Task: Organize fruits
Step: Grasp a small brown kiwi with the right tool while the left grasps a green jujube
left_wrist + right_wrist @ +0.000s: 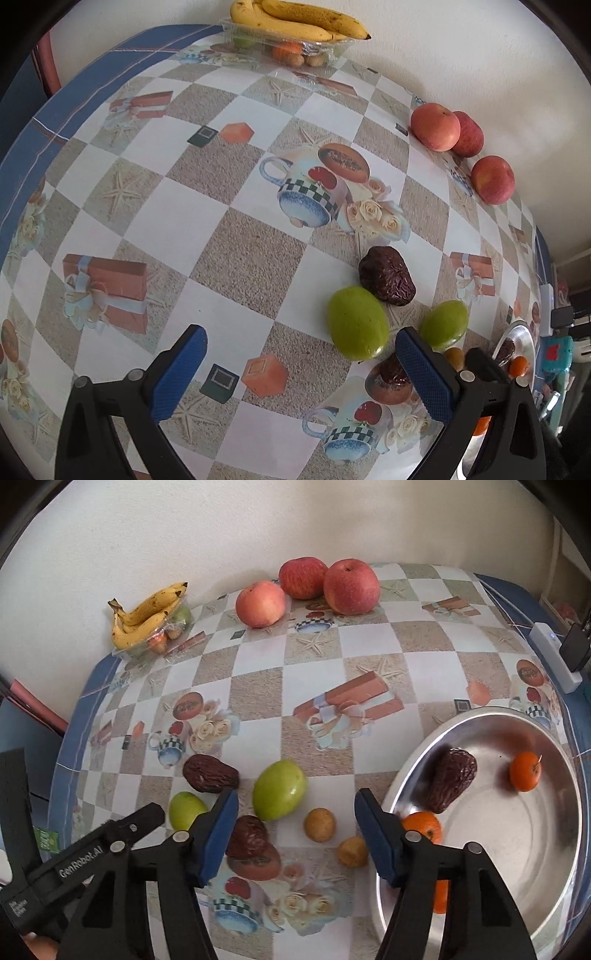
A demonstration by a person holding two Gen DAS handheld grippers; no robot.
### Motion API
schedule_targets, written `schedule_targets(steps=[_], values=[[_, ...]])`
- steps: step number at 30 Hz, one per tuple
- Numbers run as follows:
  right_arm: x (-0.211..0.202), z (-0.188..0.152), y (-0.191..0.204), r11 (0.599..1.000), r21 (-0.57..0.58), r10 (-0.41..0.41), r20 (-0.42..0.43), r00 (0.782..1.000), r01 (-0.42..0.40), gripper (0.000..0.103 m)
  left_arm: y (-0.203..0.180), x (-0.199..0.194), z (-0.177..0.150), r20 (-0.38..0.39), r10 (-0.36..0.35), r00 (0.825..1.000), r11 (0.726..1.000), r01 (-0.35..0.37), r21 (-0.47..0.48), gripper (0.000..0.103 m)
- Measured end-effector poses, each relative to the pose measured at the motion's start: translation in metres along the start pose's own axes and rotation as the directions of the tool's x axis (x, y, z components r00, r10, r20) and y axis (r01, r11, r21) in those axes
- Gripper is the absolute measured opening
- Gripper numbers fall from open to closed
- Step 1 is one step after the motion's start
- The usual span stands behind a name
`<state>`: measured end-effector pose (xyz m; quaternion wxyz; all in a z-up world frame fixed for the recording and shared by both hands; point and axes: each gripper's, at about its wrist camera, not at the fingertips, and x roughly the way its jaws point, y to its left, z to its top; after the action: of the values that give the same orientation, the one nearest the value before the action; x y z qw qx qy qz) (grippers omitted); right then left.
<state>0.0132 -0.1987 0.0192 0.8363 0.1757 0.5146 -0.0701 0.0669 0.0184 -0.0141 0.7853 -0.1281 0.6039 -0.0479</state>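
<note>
In the right wrist view a steel bowl (pixel 546 871) holds a dark wrinkled date (pixel 452 779), a small orange (pixel 524 771) and another orange (pixel 424 825) by my right finger. My right gripper (pixel 295 834) is open and empty above two small brown fruits (pixel 319 824) (pixel 352 851). Nearby lie two green fruits (pixel 279 789) (pixel 186 809) and two dates (pixel 210 773) (pixel 246 837). My left gripper (pixel 301 373) is open and empty over the cloth, left of a green fruit (pixel 357 323), a date (pixel 386 275) and a second green fruit (pixel 444 324).
Three apples (pixel 351 586) (pixel 303 578) (pixel 260 603) stand by the wall at the back. Bananas (pixel 147 614) lie on a clear tray of small fruit (pixel 166 637) at the back left. A white power strip (pixel 554 657) lies at the table's right edge.
</note>
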Motion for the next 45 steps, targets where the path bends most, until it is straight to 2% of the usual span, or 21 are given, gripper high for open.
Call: schedule_targets(steps=[3,8,13,18,20,22,24,27,30,35,37,45], values=[[0.011,-0.003,-0.004,1.0,0.012,0.002,-0.046,0.999,-0.001,0.05,-0.001,0.002,0.0,-0.008,-0.017,1.0,1.0,0.017,-0.001,0.103],[0.026,-0.009,-0.005,0.999,-0.01,-0.046,-0.095,0.994,0.046,0.047,-0.004,0.006,-0.001,-0.02,-0.035,0.999,0.999,0.035,0.015,0.103],[0.034,-0.012,-0.003,0.997,-0.039,-0.077,-0.103,0.992,0.073,0.04,-0.006,0.007,0.001,-0.018,-0.058,0.998,0.998,0.058,0.018,0.102],[0.04,-0.014,0.0,0.993,-0.06,-0.106,-0.107,0.989,0.1,0.037,-0.008,0.012,0.001,-0.02,-0.069,0.997,0.997,0.069,0.017,0.098],[0.041,-0.015,0.001,0.992,-0.062,-0.113,-0.107,0.988,0.107,0.036,-0.008,0.016,0.002,-0.026,-0.071,0.997,0.997,0.071,0.015,0.098],[0.043,-0.016,-0.001,0.993,-0.055,-0.112,-0.11,0.988,0.106,0.027,-0.007,0.019,0.002,-0.025,-0.064,0.998,0.998,0.065,0.013,0.096],[0.043,-0.016,-0.003,0.995,-0.033,-0.094,-0.11,0.99,0.09,0.026,-0.006,0.023,0.003,-0.024,-0.054,0.998,0.998,0.055,0.015,0.093],[0.042,-0.017,-0.004,0.996,-0.019,-0.084,-0.111,0.99,0.082,0.026,-0.006,0.028,0.003,-0.027,-0.085,0.996,0.996,0.085,0.005,0.092],[0.041,-0.018,-0.003,0.997,-0.016,-0.079,-0.115,0.99,0.077,0.026,-0.009,0.027,0.003,-0.023,-0.11,0.994,0.994,0.11,0.02,0.083],[0.042,-0.02,-0.004,0.998,-0.007,-0.07,-0.119,0.99,0.07,0.026,-0.015,0.03,0.003,-0.061,-0.208,0.976,0.978,0.209,0.012,0.05],[0.042,-0.019,-0.004,0.998,-0.004,-0.069,-0.12,0.99,0.069,0.026,-0.017,0.03,0.001,-0.072,-0.234,0.97,0.972,0.236,0.013,0.044],[0.042,-0.019,-0.004,0.998,-0.001,-0.066,-0.12,0.991,0.066,0.026,-0.017,0.021,0.004,-0.05,-0.247,0.968,0.969,0.247,0.005,0.043]])
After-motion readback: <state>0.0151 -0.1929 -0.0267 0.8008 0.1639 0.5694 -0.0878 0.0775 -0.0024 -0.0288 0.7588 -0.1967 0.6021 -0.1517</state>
